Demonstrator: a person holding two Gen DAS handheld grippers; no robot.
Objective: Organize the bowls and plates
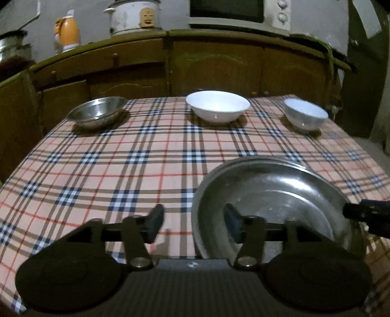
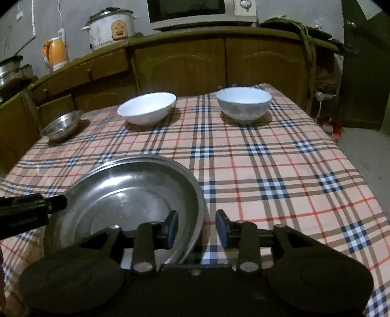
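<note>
A wide steel plate (image 1: pixel 280 190) lies on the checked tablecloth (image 1: pixel 121 158) near the front, with a second rim showing under its far edge. My left gripper (image 1: pixel 193 224) is open and straddles the plate's left rim without the pads pressing on it. My right gripper (image 2: pixel 197 226) is open too and straddles the right rim of the same plate (image 2: pixel 126 190). Along the far side of the table stand a steel bowl (image 1: pixel 97 112), a wide white bowl (image 1: pixel 218 106) and a smaller white bowl (image 1: pixel 304 117).
Brown cabinets (image 2: pixel 182 63) run behind the table, carrying a rice cooker (image 2: pixel 109 26), an orange jug (image 2: pixel 56 52) and a microwave (image 2: pixel 202 12). The table's right edge drops to grey floor (image 2: pixel 365 156). A dark door (image 2: pixel 365 73) stands at the far right.
</note>
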